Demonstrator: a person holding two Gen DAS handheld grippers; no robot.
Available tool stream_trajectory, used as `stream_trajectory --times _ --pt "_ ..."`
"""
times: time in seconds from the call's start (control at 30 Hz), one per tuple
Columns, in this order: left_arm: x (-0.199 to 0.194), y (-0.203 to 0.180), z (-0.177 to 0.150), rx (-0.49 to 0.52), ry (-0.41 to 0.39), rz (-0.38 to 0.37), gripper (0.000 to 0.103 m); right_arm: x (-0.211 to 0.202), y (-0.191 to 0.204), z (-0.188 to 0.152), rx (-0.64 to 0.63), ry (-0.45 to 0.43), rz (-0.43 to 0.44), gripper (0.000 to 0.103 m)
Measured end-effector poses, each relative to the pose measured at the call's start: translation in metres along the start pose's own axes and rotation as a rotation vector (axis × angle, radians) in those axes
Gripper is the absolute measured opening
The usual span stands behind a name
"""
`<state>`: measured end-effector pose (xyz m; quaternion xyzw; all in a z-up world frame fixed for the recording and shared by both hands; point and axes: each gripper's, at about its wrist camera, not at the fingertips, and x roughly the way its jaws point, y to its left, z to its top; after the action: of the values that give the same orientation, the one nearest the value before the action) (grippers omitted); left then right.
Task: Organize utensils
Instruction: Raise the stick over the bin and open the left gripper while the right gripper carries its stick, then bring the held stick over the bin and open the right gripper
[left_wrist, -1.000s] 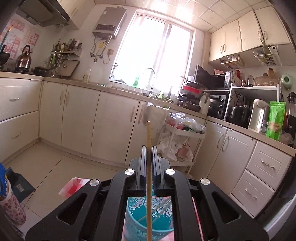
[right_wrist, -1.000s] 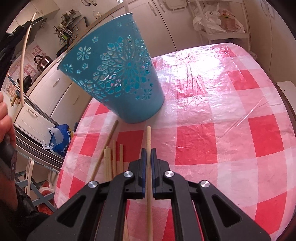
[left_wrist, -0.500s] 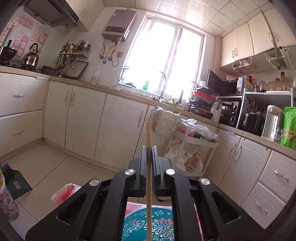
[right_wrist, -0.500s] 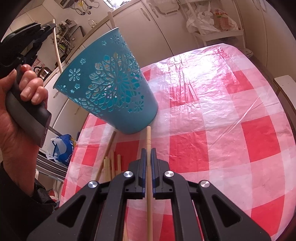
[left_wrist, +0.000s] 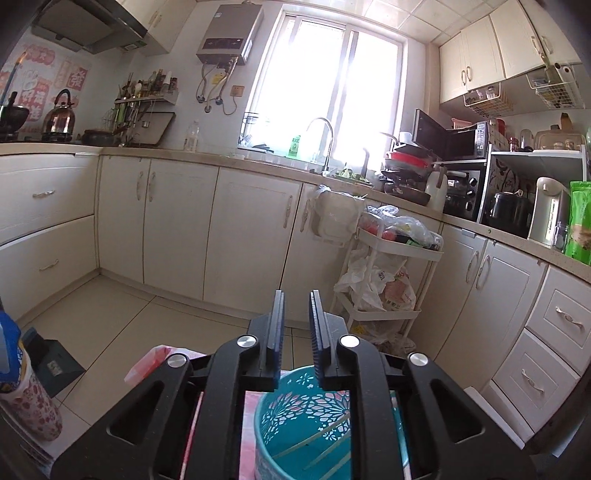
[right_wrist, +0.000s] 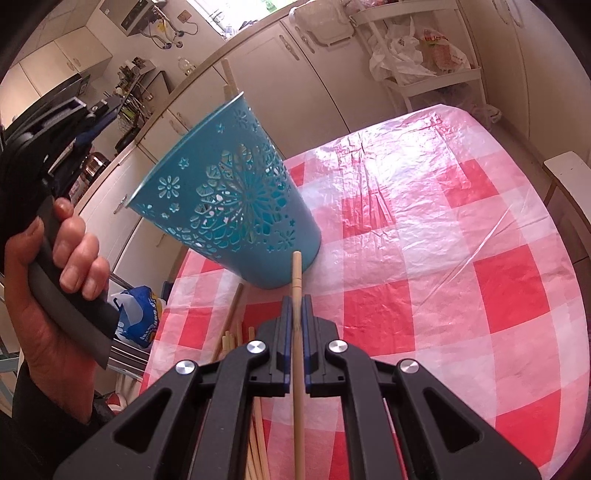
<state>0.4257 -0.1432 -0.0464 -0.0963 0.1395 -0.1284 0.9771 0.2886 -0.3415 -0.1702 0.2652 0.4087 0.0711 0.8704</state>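
**Light wooden chopsticks, one pinched, one just let go into the holder**

The thin, pale wooden chopstick (right_wrist: 297, 332) is clamped between the closed jaws of the right gripper (right_wrist: 294, 306), its far tip reaching just short of the base of the teal perforated plastic utensil holder (right_wrist: 236, 206). It looks light, stiff and smooth, so it should lift easily but could slide or pivot if pinched near an end; the hold sits some way back from the far tip, which should keep it steady for tipping upright. More loose wooden chopsticks (right_wrist: 231, 332) lie on the desk (right_wrist: 443, 258) just left of the gripper, under its red-and-white checked plastic cover; they may roll and are best taken one at a time.

The holder stands at the near left of the desk, with two chopstick ends poking above its far rim. The left gripper (left_wrist: 297, 325), held in a person's hand (right_wrist: 55, 280), hovers above the holder's mouth; its jaws have just been opening and nothing is between them.
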Motion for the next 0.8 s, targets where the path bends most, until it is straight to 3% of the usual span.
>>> stream_trajectory --times 0.13,0.3,0.5,0.8 --pt "-0.035 0.024 0.002 -0.079 0.001 0.049 0.040 -0.012 -0.001 0.004 0.014 -0.056 0.025 0.006" --pt "-0.060 0.052 -0.003 -0.169 0.032 0.080 0.045 -0.035 0.001 0.011 0.045 -0.169 0.087 0.006" --pt "-0.063 0.063 -0.002 -0.186 0.042 0.070 0.045 -0.074 0.034 0.031 -0.019 -0.356 0.146 0.006" --pt "-0.060 0.079 0.006 -0.243 0.042 0.070 0.045 -0.072 0.088 0.115 -0.077 -0.571 0.158 0.006"
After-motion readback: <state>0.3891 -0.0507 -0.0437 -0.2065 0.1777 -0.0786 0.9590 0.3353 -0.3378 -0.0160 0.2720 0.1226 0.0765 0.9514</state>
